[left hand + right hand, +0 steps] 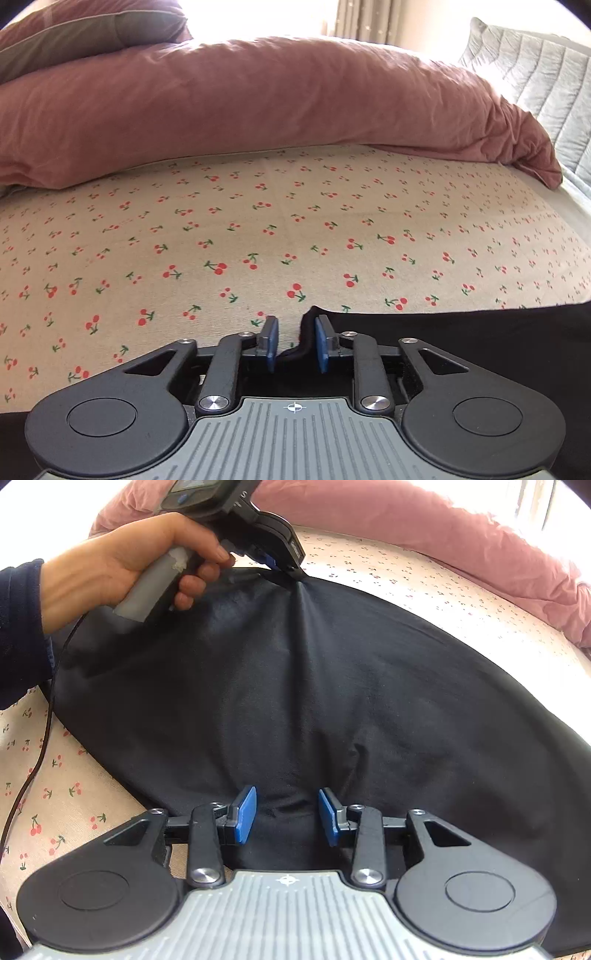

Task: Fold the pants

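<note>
While the black pants (332, 686) lay spread on the cherry-print sheet (258, 229), the left gripper (295, 341) stood part-open over their corner (fabric touching one pad), and the right gripper (287, 814) stood part-open over their near edge.

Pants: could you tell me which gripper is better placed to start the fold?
Left, probably: the left gripper is at the pants' edge, fabric puckering toward it; the right gripper stands open above cloth.

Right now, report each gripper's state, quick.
Left gripper: open, edge of the black pants between its pads, not clamped.
Right gripper: open, pants fabric between its pads, not visibly clamped.
</note>
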`<state>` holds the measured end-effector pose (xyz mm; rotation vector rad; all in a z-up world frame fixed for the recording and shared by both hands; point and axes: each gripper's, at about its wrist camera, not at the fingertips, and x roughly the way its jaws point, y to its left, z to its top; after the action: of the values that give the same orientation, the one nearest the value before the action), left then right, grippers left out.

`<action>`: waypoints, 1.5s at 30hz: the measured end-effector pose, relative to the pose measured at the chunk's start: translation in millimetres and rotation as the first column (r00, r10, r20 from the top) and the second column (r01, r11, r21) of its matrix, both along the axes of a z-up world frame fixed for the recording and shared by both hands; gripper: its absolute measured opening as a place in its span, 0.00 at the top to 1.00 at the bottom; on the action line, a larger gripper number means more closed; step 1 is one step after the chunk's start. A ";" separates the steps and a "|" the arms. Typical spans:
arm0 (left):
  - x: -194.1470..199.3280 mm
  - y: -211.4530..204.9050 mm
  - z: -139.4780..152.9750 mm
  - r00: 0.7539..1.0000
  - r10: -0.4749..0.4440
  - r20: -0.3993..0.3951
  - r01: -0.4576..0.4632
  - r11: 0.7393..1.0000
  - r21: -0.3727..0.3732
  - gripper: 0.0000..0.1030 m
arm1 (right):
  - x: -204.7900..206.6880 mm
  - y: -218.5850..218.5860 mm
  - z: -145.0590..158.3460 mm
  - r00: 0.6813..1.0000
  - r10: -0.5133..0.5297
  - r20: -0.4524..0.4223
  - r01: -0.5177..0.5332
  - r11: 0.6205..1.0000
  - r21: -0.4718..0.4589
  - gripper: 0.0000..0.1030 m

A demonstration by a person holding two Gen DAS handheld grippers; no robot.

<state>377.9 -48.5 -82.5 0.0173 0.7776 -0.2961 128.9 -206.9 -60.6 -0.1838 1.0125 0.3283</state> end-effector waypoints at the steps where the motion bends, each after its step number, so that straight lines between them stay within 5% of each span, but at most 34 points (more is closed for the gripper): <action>1: -2.8 8.0 8.3 0.999 0.030 0.012 -0.030 1.000 -0.002 0.61 | 0.0 0.9 -0.2 1.000 0.000 0.000 0.000 1.000 -0.003 0.68; 5: -27.8 37.3 44.8 0.993 0.079 0.089 -0.087 0.992 0.093 0.62 | 0.8 3.8 0.7 1.000 -0.003 -0.006 0.003 1.000 -0.015 0.67; 8: -61.6 68.7 59.7 0.993 0.089 0.079 -0.098 0.987 0.123 0.45 | 1.8 1.9 4.6 1.000 -0.004 -0.013 0.004 1.000 -0.013 0.67; 9: -75.5 77.6 59.7 0.994 0.079 0.079 -0.090 0.984 0.153 0.38 | 3.3 3.0 4.3 1.000 -0.004 -0.015 0.004 1.000 -0.012 0.67; 14: -119.5 122.2 29.8 0.996 0.088 0.028 -0.093 0.937 0.337 0.37 | 5.5 1.1 2.2 1.000 -0.011 -0.025 0.011 1.000 0.002 0.67; 17: -122.3 166.8 6.2 0.977 0.210 -0.044 -0.184 0.927 0.326 0.36 | 6.4 0.2 1.0 0.999 -0.024 -0.024 0.024 1.000 0.009 0.67; 26: -149.5 202.8 5.9 0.961 0.273 0.041 -0.270 0.898 0.347 0.30 | 4.8 1.3 -2.2 0.999 -0.050 -0.015 0.050 0.999 0.006 0.67; 33: -171.2 200.6 34.3 0.956 0.286 -0.059 -0.274 0.949 0.155 0.31 | 7.2 2.3 -0.9 0.998 -0.047 -0.033 0.047 0.999 -0.003 0.66; 36: -173.6 169.5 49.4 0.949 0.290 -0.122 -0.276 0.954 0.118 0.31 | 10.9 1.1 -1.1 0.999 -0.030 -0.045 0.030 1.000 -0.004 0.66; 41: -201.6 102.5 88.0 0.975 0.206 -0.084 -0.207 0.978 -0.002 0.22 | 13.8 1.0 -1.6 0.998 -0.032 -0.059 0.032 0.999 -0.007 0.66; 45: -210.6 77.1 80.9 0.973 0.201 -0.111 -0.210 0.975 -0.077 0.22 | 16.0 -1.7 -1.9 0.996 -0.049 -0.070 0.050 0.999 0.013 0.66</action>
<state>167.3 28.6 -1.6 -0.1618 0.8603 -0.1345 144.9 -208.6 -62.5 -0.1351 1.0818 0.2988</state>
